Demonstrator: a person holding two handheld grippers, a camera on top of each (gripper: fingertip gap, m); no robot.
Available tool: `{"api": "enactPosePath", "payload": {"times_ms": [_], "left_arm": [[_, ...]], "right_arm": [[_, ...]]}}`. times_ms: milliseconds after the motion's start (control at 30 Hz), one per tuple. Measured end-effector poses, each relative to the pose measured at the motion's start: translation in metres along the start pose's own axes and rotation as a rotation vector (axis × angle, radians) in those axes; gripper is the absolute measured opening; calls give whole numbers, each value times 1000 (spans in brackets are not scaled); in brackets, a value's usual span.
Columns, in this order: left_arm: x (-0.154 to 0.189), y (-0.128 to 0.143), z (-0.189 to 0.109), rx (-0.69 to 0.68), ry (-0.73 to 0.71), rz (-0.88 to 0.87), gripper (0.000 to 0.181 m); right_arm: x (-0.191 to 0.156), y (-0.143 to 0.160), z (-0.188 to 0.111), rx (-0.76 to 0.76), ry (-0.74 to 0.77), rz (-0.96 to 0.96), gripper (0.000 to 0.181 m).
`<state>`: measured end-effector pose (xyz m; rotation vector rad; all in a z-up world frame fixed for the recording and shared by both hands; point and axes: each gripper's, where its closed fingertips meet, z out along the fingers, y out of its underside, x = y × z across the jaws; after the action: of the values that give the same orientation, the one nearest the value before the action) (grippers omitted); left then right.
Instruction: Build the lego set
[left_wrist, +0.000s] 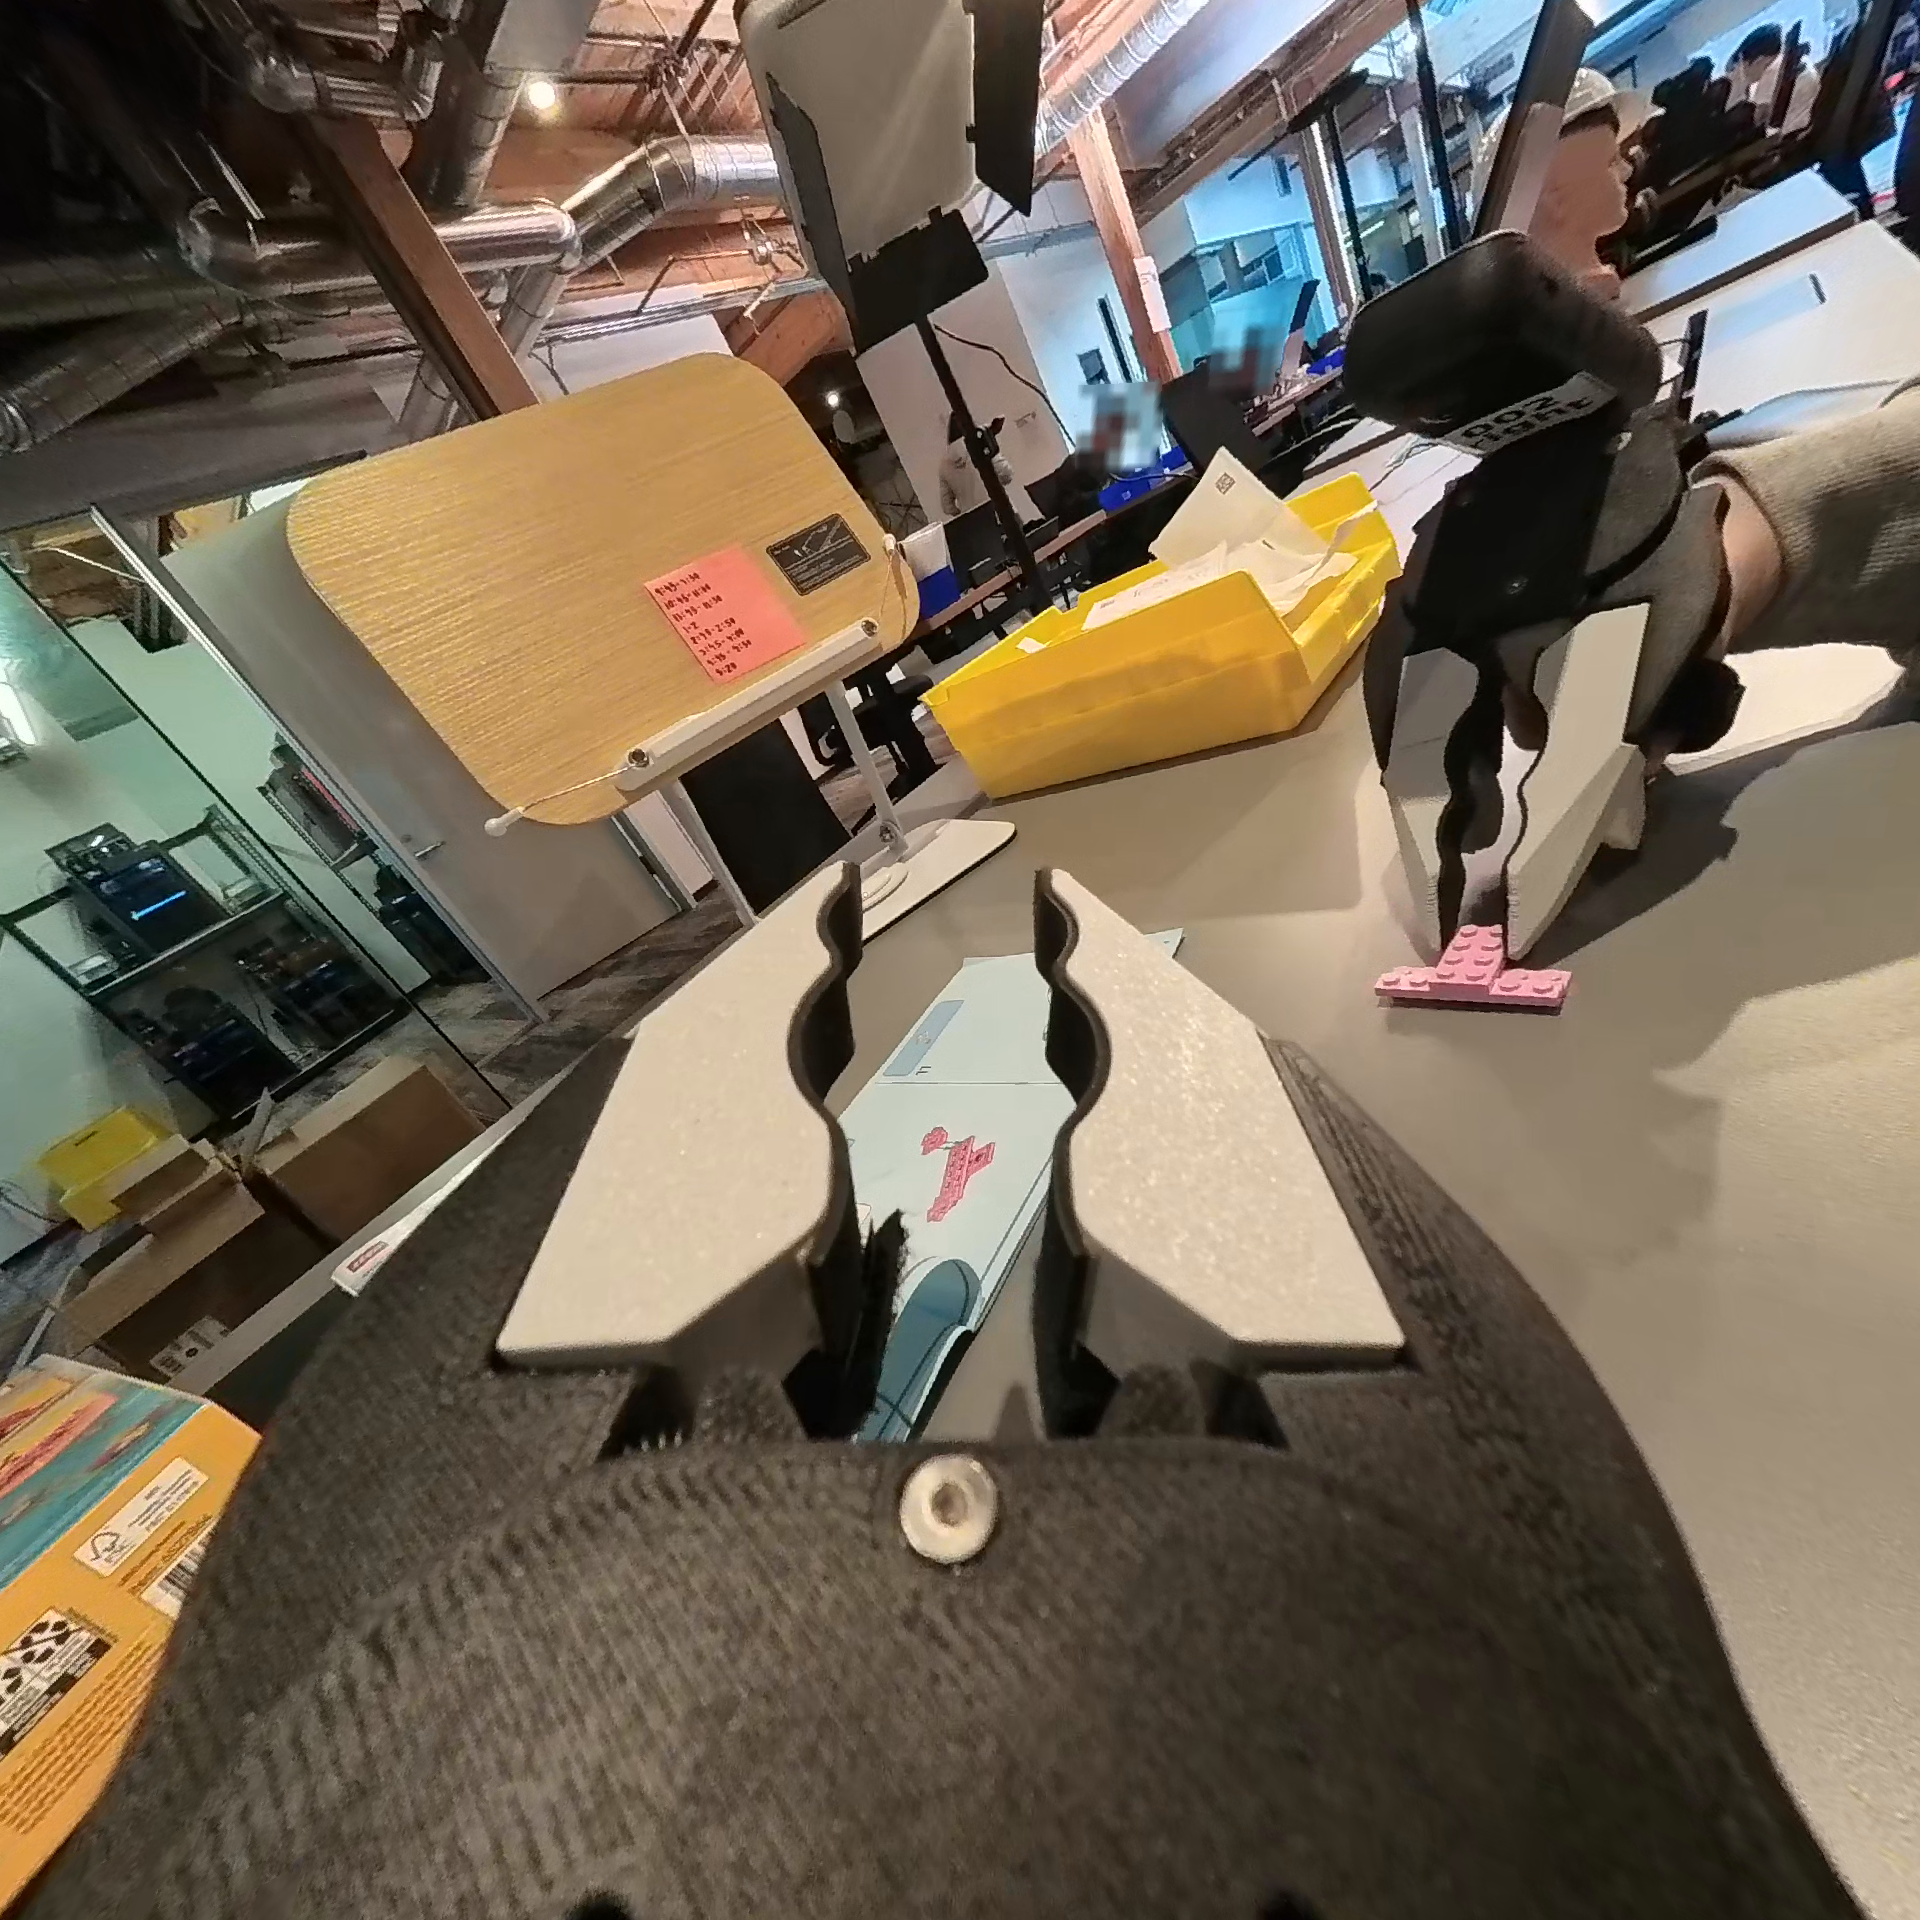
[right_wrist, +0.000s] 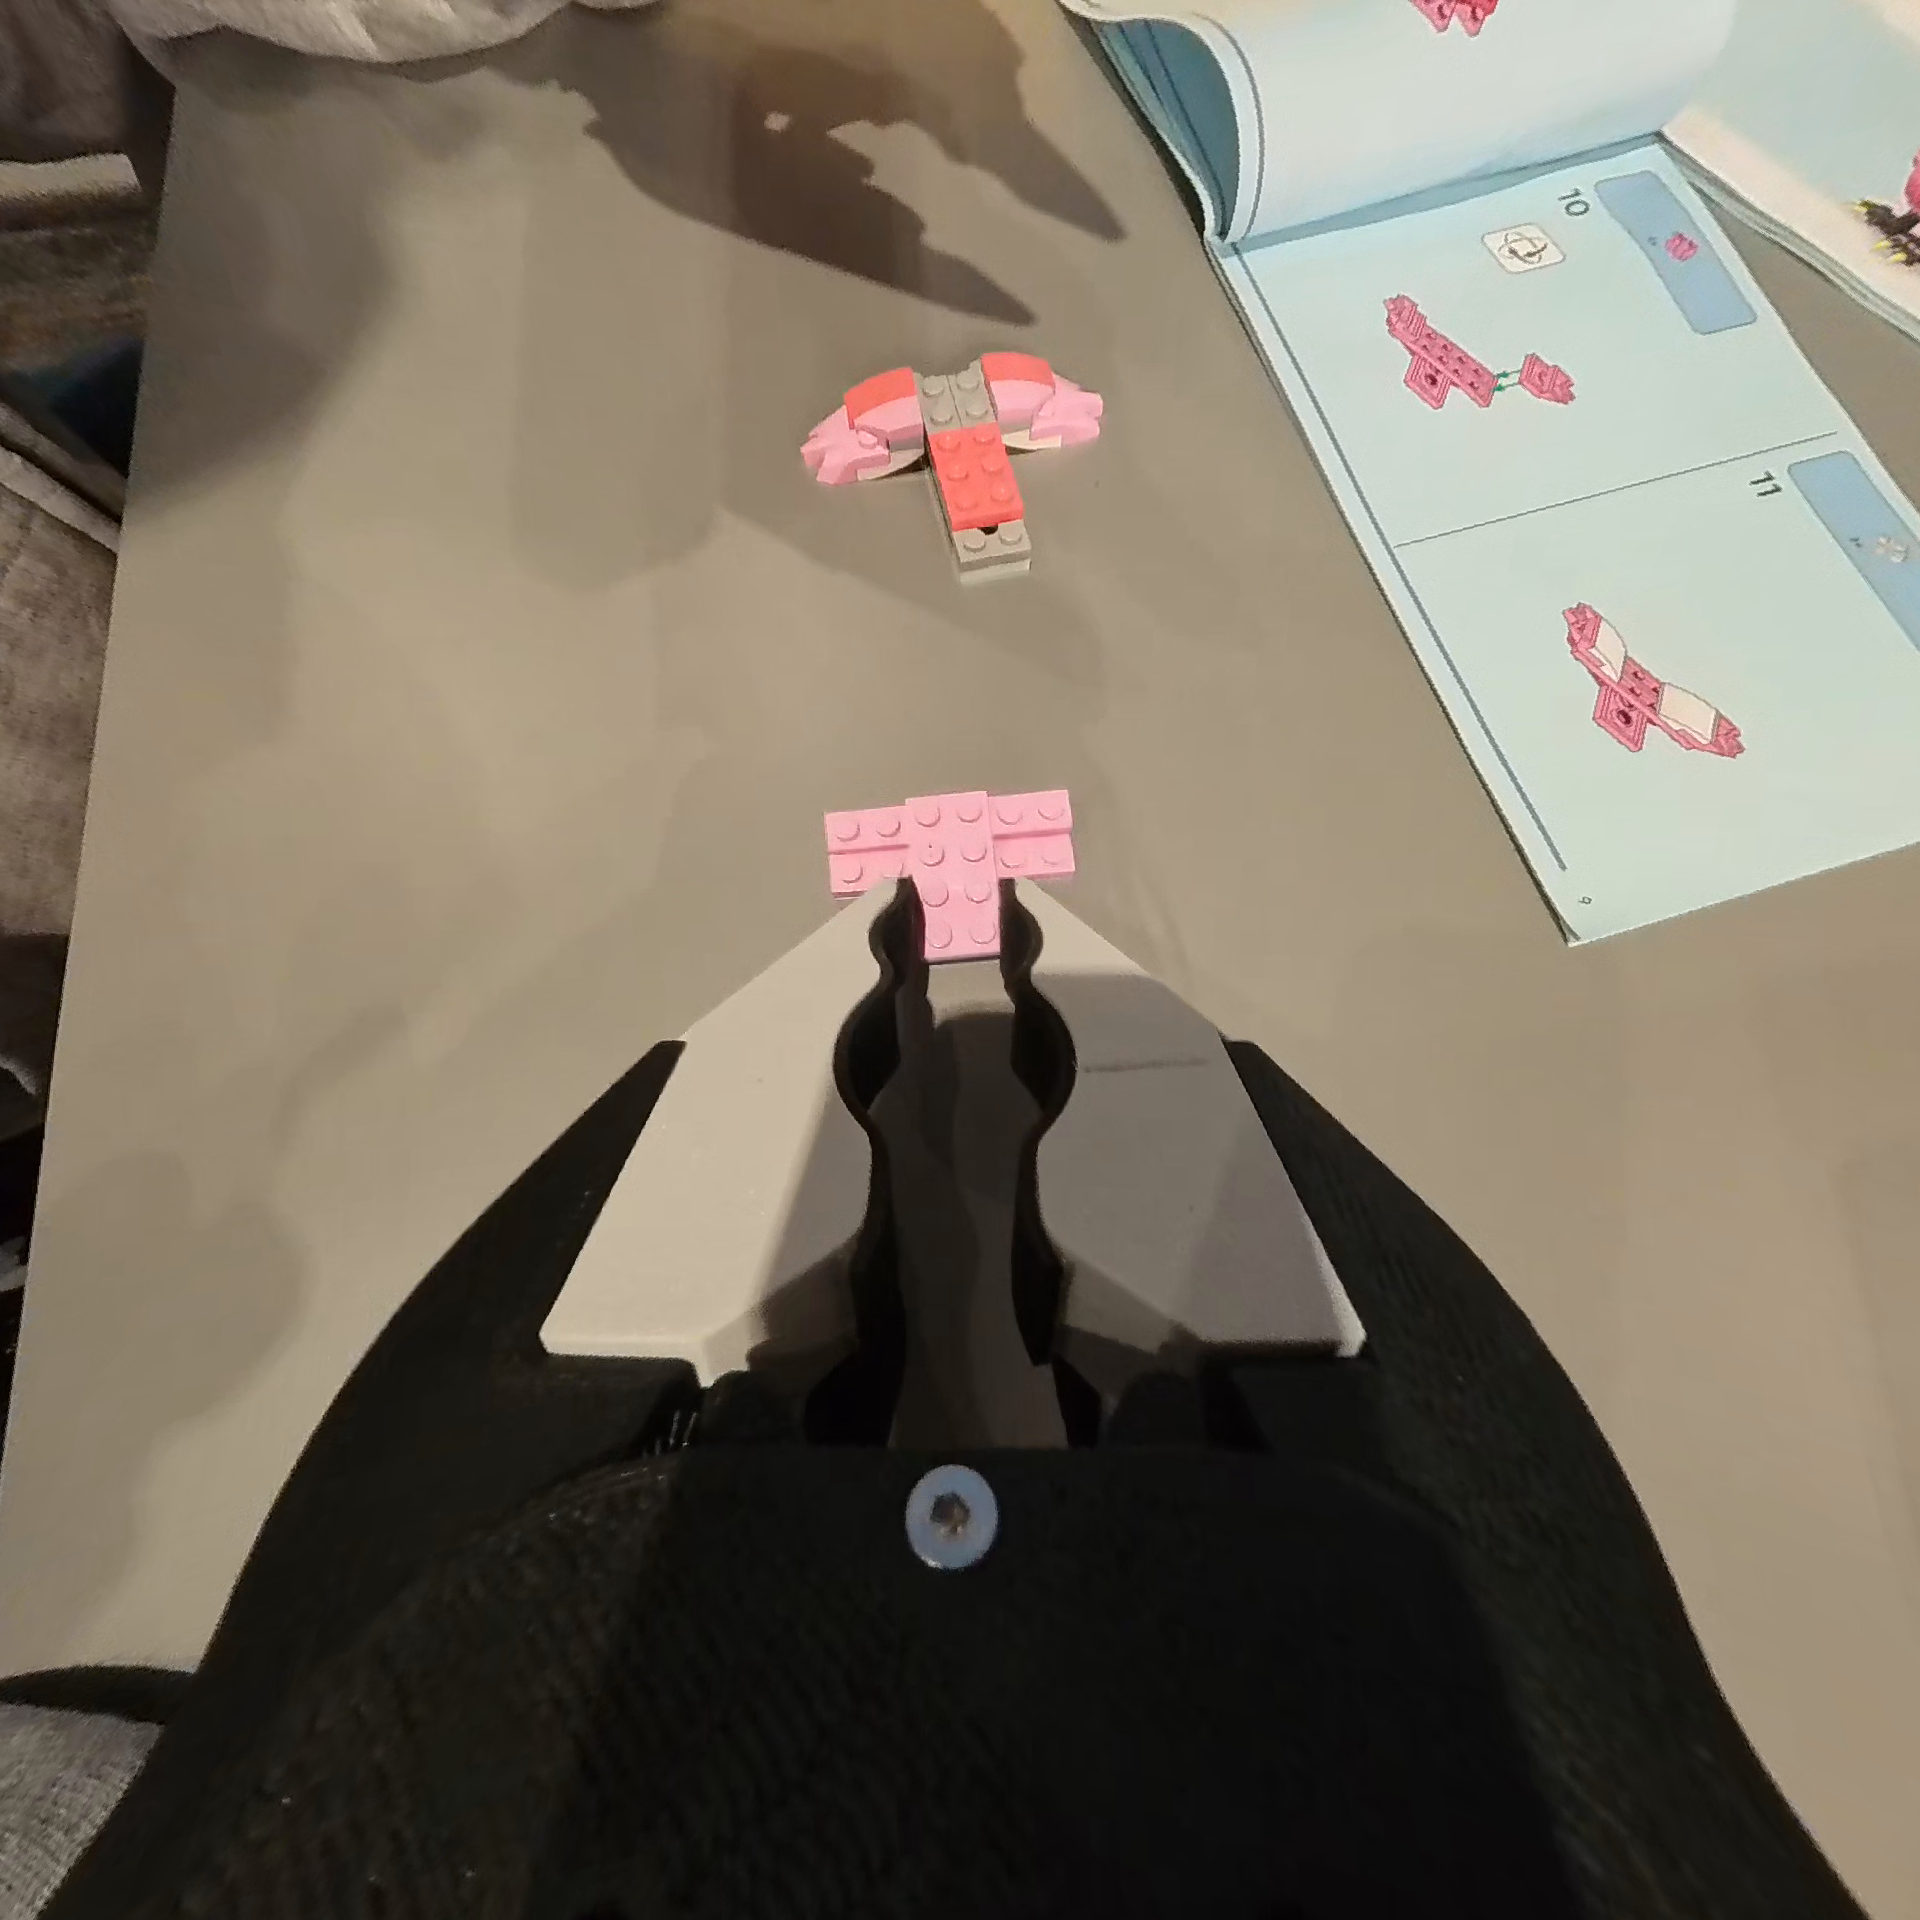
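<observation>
The flat pink T-shaped assembly of lego plates (right_wrist: 948, 868) lies on the grey table (right_wrist: 520, 831), with its stem pointing back into the right gripper (right_wrist: 951, 914). The jaws stand on either side of that stem and seem closed against its edges, tips down at the table top; from the left wrist view the same gripper (left_wrist: 1475, 925) reaches steeply down onto the pink piece (left_wrist: 1473, 971).

Beyond the T-shaped assembly, well apart from it, sits a pink, red and grey winged lego sub-build (right_wrist: 951, 447). To the right of the T lies the open pale-blue instruction booklet (right_wrist: 1558, 520).

The left gripper (left_wrist: 945, 914) hovers over the booklet with its jaws apart and nothing between them.

The T is likely very light, rigid hard plastic and smooth-sided, so it may slip or pivot under a pinch. Its plates are only pressed together and could part if levered. The stem's two long edges look the best place to hold, close to the crossbar, with modest pressure.
</observation>
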<state>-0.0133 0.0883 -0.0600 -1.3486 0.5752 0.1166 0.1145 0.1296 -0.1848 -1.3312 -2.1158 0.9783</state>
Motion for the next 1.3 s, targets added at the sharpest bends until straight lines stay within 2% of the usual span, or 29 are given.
{"api": "enactPosePath", "payload": {"times_ms": [300, 467, 733, 1000, 1133, 1300], "left_arm": [[1, 1, 0, -6, 7, -2, 32], [1, 2, 0, -11, 11, -4, 32], [3, 1, 0, -12, 19, 2, 32], [9, 2, 1, -19, 34, 31, 32], [21, 2, 3, -27, 77, 86, 34], [37, 2, 4, -34, 117, 166, 34]], "right_arm": [[1, 2, 1, -16, 9, -6, 15], [-1, 3, 2, -18, -5, 7, 24], [-1, -9, 0, 78, -37, 41, 62], [-1, -3, 10, 26, -53, 28, 60], [3, -2, 10, 22, -39, 16, 52], [2, -2, 10, 15, -34, -6, 54]]}}
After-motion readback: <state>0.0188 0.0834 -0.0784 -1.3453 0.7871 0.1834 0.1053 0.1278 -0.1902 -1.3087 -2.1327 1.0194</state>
